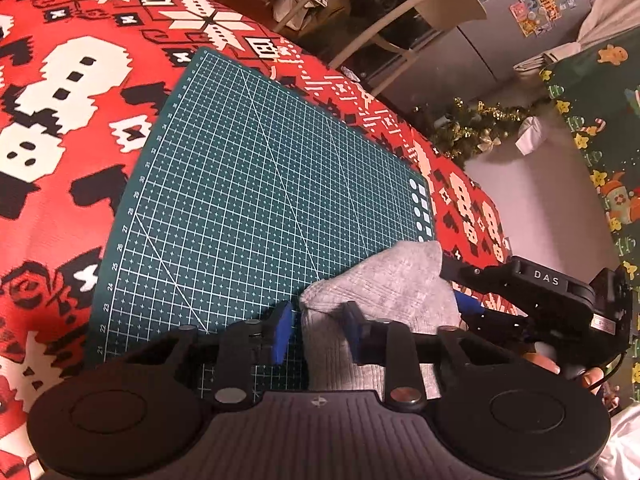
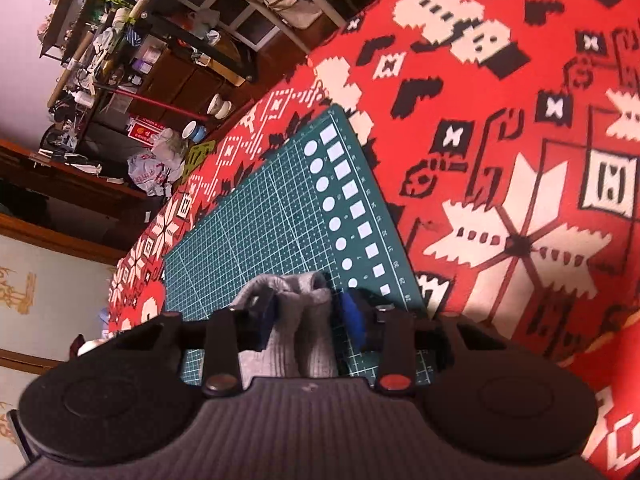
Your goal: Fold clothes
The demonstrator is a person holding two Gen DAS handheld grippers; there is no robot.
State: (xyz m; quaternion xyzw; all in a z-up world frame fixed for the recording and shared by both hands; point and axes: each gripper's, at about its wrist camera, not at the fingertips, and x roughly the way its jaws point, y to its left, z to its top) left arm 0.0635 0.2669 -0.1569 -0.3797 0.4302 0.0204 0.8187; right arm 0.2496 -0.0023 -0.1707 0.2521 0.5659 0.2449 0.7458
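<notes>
I have both the left gripper (image 1: 316, 332) and right gripper (image 2: 308, 320) parted around the soft, limp grey cloth (image 1: 384, 280), best pinched at its edges.

Cluttered wooden shelves (image 2: 120, 52), white chair (image 1: 404, 20), grey fridge (image 1: 520, 36) (magnets on door).

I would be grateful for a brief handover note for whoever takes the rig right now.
Left tongs: pads astride the grey cloth; a gap shows at the left pad, so count them open.
Right tongs: pads either side of a bunched fold of the same cloth, grip uncertain.
The cloth lies crumpled at the near edge of the green cutting mat on the red patterned cover.
Done: no neat fold visible. Left: fold it flat.
</notes>
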